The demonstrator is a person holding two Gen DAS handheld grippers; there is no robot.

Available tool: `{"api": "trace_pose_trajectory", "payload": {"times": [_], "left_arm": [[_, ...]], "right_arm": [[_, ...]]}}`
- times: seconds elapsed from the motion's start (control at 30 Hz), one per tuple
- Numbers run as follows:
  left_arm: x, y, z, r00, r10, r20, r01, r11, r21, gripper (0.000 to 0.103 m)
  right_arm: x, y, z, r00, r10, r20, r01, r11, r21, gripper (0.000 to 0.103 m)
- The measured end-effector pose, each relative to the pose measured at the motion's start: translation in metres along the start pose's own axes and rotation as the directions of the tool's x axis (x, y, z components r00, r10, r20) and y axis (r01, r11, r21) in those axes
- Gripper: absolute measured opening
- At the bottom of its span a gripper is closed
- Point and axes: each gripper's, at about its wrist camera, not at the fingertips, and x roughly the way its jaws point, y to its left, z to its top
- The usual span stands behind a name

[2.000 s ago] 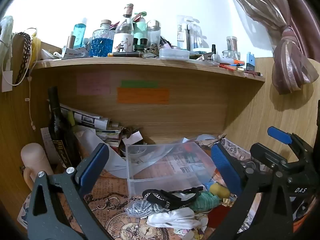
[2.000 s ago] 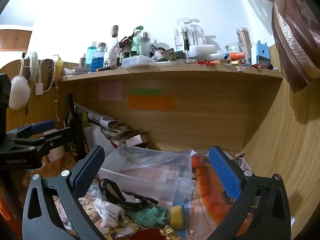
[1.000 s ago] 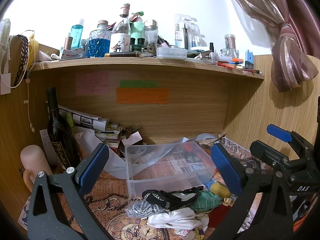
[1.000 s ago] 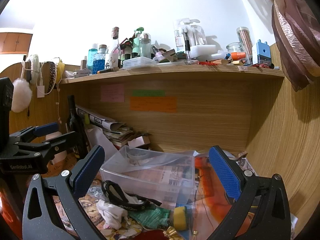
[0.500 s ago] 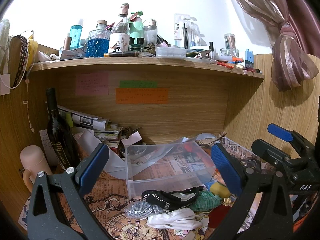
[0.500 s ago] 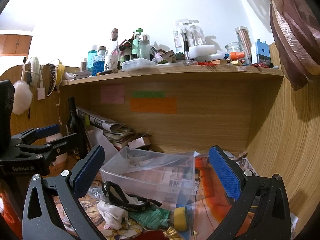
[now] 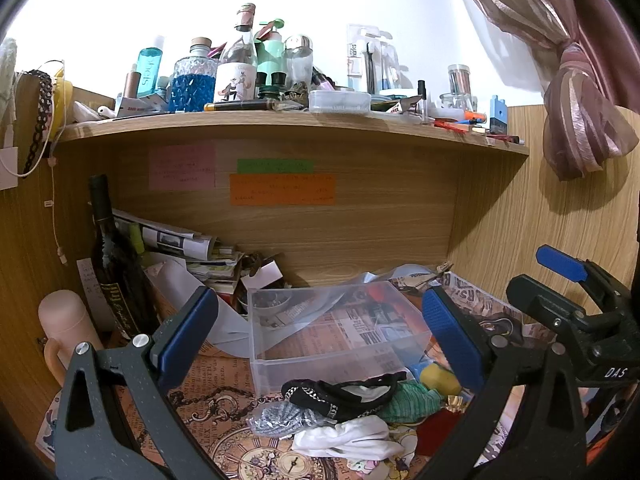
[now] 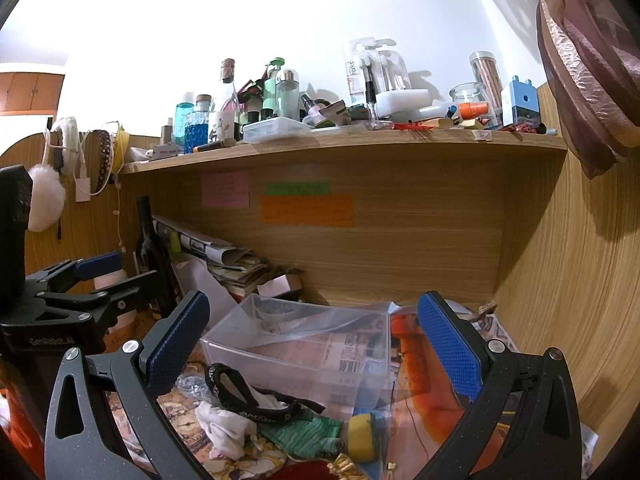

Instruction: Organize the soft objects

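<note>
A pile of soft things lies in front of a clear plastic box (image 7: 340, 354) (image 8: 304, 356): a black garment (image 7: 340, 394) (image 8: 240, 396), a white cloth (image 7: 352, 442) (image 8: 220, 428), a green knitted cloth (image 7: 408, 398) (image 8: 304, 432), a silver-grey cloth (image 7: 280, 420) and a yellow sponge (image 7: 438, 376) (image 8: 360, 436). My left gripper (image 7: 320, 332) is open and empty above the pile. My right gripper (image 8: 312, 344) is open and empty, to the right of the left one. The box looks empty.
A dark wine bottle (image 7: 114, 264) and a pink flask (image 7: 66, 328) stand at the left. Newspapers and papers (image 7: 180, 244) are stacked behind the box. A crowded shelf (image 7: 280, 120) hangs overhead. Wooden walls close the back and right.
Both grippers have stayed open and nearly still. The right view has drifted slightly. The pile and the box have not moved.
</note>
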Motion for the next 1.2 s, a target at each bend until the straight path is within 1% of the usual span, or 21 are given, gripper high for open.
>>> {"api": "trace_pose_trajectory", "payload": {"times": [0.43,1.0,1.2], "left_arm": [[0.0005,-0.002,0.0004,1.0,0.0,0.002,0.0,1.0,-0.004,0.103],[0.0007,-0.0025,0.0001,1.0,0.001,0.002,-0.001,1.0,-0.001,0.103],[0.0079,-0.0031,-0.0084,1.0,-0.005,-0.027,0.005,1.0,0.0,0.103]], "right_arm": [[-0.0035,0.0037,0.0002,1.0,0.002,0.014,-0.002,1.0,0.001,0.103],[-0.0039,0.0049,-0.001,1.0,0.006,0.011,-0.006,1.0,0.001,0.103],[0.0008,0.0056,-0.0058,1.0,0.001,-0.011,-0.001,1.0,0.007,0.103]]}}
